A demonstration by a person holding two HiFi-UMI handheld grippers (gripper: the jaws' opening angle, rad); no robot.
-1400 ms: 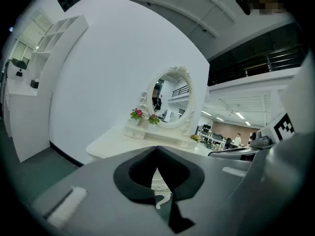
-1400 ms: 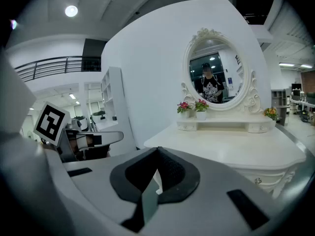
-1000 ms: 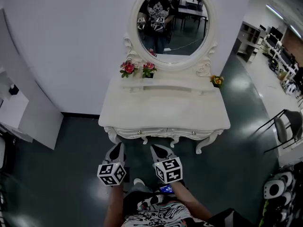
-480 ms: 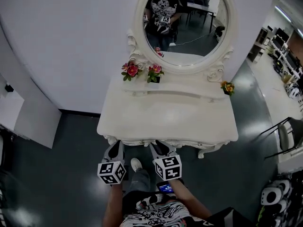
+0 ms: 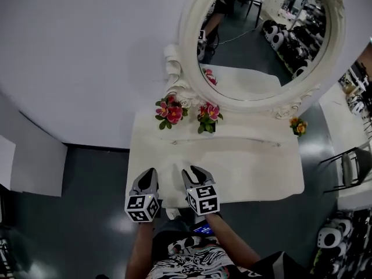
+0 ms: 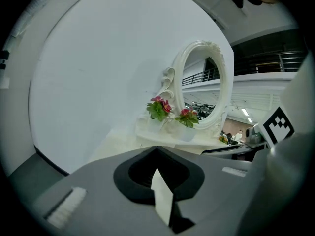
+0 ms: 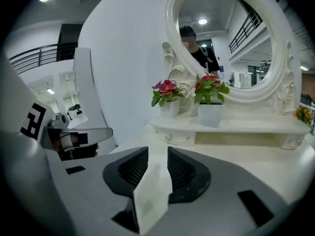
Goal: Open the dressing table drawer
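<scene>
One white wall (image 5: 87, 57) backs one white bench (image 5: 256, 167), the dressing table, which carries one oval mirror (image 5: 261, 45) in a carved frame. Three flower pots stand on the raised shelf below the mirror: two with pink blooms (image 5: 170, 110) (image 5: 207, 115) side by side, and one with yellow blooms (image 5: 299, 126) well apart at the right. There are two hand-held grippers, each bearing one marker cube. The left hand-held gripper (image 5: 150, 172) has its jaws together and empty. The right hand-held gripper (image 5: 192, 170) has its jaws a narrow gap apart, with nothing between them. The dressing table drawer lies under the bench's near edge, out of sight in the head view. Compared with 0.5 s ago, both tips now overlap the bench top and the carved front is no longer seen. The right jaws, together 1.4 s ago, have parted.
</scene>
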